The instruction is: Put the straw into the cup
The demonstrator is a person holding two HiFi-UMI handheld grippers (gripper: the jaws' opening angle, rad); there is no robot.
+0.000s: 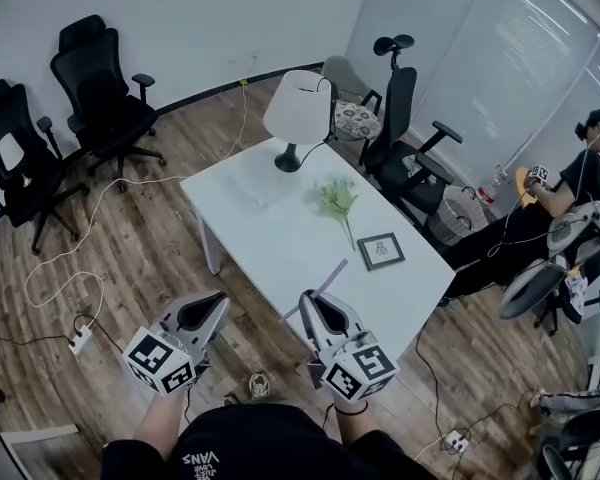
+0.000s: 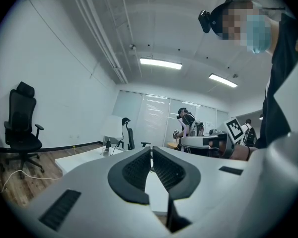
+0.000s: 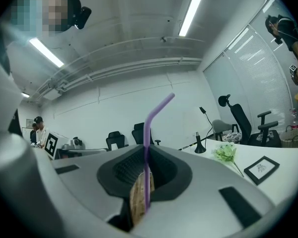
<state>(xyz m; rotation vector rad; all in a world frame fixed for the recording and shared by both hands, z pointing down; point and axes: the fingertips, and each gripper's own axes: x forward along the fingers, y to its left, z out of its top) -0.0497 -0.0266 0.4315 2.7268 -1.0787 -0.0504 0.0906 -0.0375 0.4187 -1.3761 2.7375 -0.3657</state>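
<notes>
The left tongs [image 1: 216, 306] hang over the floor beside the white worktop [image 1: 270, 228], jaws closed tip to tip with nothing between them. Just to the right, the straw [image 3: 147, 148] is a thin, pale purple tube whose bent top leans right. The right tongs [image 1: 316, 306] are clamped on its lower stem and hold it at the worktop's near edge. Farther right on the worktop lie a green sprig [image 1: 338, 200] and a small picture frame [image 1: 380, 251].

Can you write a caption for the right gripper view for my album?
The right gripper pinches a bent purple straw upright, white table beyond.
</notes>
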